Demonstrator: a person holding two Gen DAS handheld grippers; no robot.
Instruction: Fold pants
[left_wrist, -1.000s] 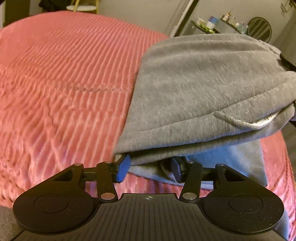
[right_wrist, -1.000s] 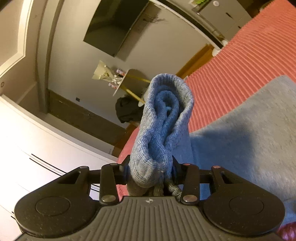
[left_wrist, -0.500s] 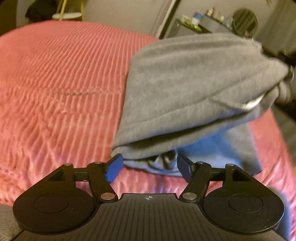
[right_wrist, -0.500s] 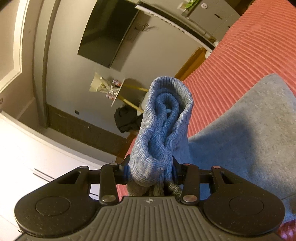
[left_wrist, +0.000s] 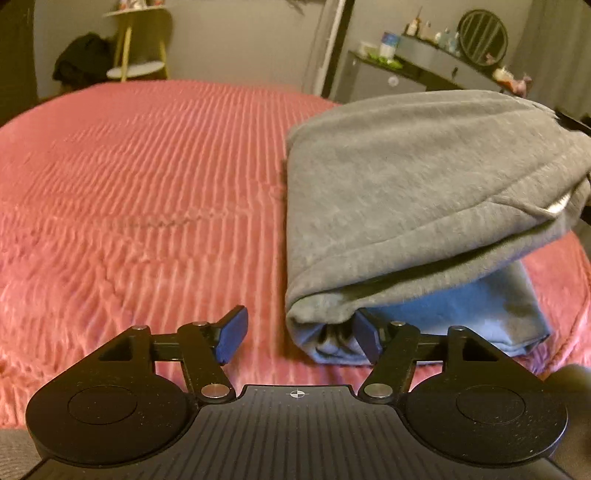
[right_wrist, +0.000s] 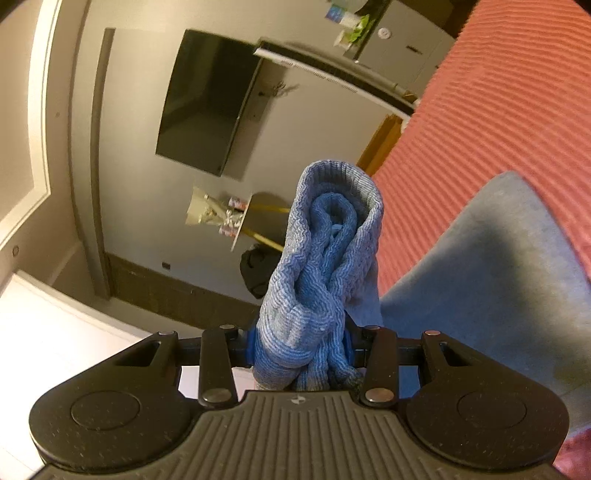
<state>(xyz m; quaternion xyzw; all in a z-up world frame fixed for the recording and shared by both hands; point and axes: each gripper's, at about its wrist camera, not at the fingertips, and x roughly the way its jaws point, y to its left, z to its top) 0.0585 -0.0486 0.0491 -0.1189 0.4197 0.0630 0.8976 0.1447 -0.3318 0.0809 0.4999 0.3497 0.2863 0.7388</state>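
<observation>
Grey sweatpants (left_wrist: 417, 192) lie folded over on the pink ribbed bedspread (left_wrist: 140, 206), right of centre in the left wrist view. My left gripper (left_wrist: 299, 338) is open, its blue pads spread wide, with the near folded corner of the pants between them, close to the right pad. My right gripper (right_wrist: 299, 347) is shut on a bunched ribbed band of the pants (right_wrist: 325, 258), which sticks up between the fingers. The rest of the grey cloth (right_wrist: 491, 288) hangs off to the right over the bedspread (right_wrist: 491, 110).
A yellow-legged side table (left_wrist: 136, 55) and a dark bag (left_wrist: 81, 66) stand beyond the bed's far edge. A grey dresser (left_wrist: 406, 74) with small items and a round mirror is at the back right. A wall TV (right_wrist: 210, 103) shows in the right wrist view.
My left gripper let go of the folded corner, opened wider and drew back a little. My right gripper stays shut on the band and has tilted a little.
</observation>
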